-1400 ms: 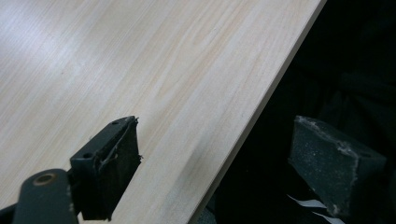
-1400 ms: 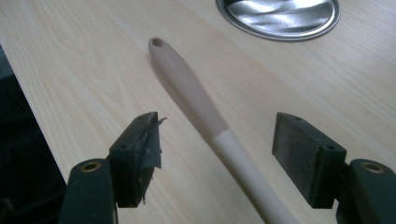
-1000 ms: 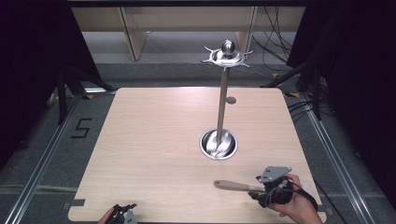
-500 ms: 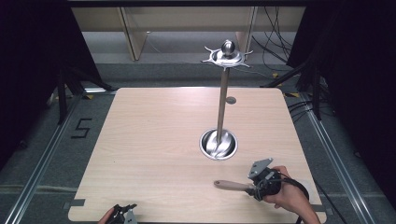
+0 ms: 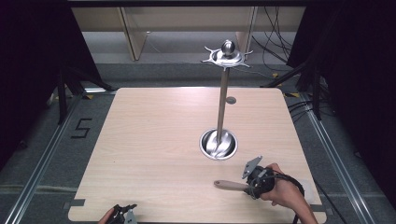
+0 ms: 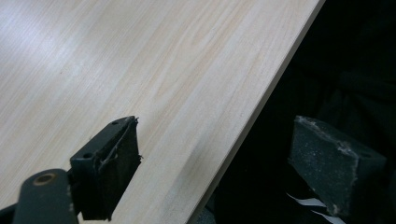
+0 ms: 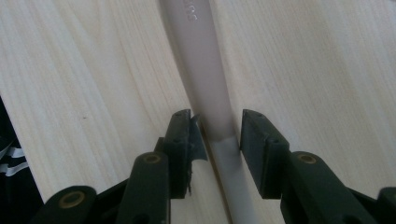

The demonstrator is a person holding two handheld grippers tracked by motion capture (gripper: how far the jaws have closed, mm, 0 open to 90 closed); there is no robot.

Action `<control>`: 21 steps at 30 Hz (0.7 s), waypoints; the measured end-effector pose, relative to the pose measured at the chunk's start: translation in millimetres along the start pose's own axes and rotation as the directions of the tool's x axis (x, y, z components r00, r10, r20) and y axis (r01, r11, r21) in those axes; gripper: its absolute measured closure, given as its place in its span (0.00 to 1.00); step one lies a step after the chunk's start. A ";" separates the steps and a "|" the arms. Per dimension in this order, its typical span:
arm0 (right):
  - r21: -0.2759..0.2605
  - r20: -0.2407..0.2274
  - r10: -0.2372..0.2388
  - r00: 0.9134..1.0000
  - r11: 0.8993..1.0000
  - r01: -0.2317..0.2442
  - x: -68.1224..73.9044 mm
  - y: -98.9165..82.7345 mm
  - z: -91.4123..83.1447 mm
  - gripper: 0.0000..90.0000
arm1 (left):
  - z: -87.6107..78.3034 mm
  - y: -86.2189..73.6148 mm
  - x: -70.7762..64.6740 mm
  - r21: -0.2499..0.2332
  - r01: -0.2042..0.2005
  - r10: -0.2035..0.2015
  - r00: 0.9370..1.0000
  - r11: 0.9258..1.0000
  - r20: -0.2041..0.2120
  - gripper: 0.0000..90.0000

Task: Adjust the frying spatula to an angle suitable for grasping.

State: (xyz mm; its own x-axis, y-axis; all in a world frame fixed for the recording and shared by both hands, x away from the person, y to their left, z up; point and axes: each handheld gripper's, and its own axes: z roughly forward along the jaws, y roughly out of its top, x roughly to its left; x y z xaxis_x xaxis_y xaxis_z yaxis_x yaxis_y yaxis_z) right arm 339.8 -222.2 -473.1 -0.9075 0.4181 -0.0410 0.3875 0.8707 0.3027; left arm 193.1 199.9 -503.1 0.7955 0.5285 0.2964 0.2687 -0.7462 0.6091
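A utensil with a pale beige handle [image 5: 229, 185] lies flat on the wooden table [image 5: 154, 140] near its front right. My right gripper [image 5: 251, 185] is at the handle's right end, and the person's hand covers whatever lies beyond it. In the right gripper view the handle [image 7: 205, 74] runs up between the jaws of the right gripper [image 7: 217, 126]. The jaws have just been closing on the handle; the pads stand close at both sides with slim gaps. My left gripper [image 5: 123, 214] hovers at the table's front edge, and the left gripper [image 6: 215, 140] has its jaws wide apart with nothing between them.
A metal stand [image 5: 223, 102] rises from a round shiny base [image 5: 218, 143] right of the table's centre, with a hooked ring and knob [image 5: 227, 52] on top. A small round disc [image 5: 231, 100] lies behind it. Dark curtains and cables flank the table.
The right hand has slid left along the table's front toward the handle. Its jaws have narrowed around the handle. The left gripper has stayed where it was.
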 end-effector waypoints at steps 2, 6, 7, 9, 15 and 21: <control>0.004 0.005 -0.024 1.000 1.000 0.024 -1.9 1.3 0.9 0.72 | 0.7 0.0 0.1 0.006 -0.003 0.003 1.000 1.000 -0.015 0.17; 0.034 0.000 -0.003 1.000 0.999 0.003 -2.6 3.3 1.7 0.74 | 1.4 -0.1 -0.9 0.004 -0.001 0.002 1.000 1.000 -0.028 0.17; 0.040 -0.009 0.001 1.000 0.999 0.000 -4.0 3.8 3.9 0.75 | 0.5 0.1 -0.1 0.006 -0.004 0.004 1.000 1.000 -0.019 0.17; 0.053 -0.013 -0.004 1.000 0.999 0.005 -4.7 4.4 4.8 0.76 | -0.4 0.1 -0.4 0.001 -0.002 0.002 1.000 1.000 -0.014 0.17; 0.085 -0.022 -0.017 1.000 0.996 0.019 -5.5 8.9 5.0 0.78 | -0.1 0.2 -0.6 0.003 -0.005 0.005 1.000 1.000 -0.026 0.17; 0.137 -0.001 -0.053 0.999 0.989 0.053 -3.8 15.7 6.4 0.80 | -0.4 0.1 -0.3 0.003 -0.002 0.002 1.000 1.000 -0.016 0.17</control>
State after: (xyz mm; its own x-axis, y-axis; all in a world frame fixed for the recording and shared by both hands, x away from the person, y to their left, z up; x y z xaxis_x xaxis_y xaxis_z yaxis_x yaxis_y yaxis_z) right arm 350.4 -208.5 -474.3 -0.9269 0.3711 -0.0565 0.3576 0.9188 0.1673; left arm 192.8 199.9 -502.8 0.7871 0.5334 0.3098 0.2686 -0.7485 0.6063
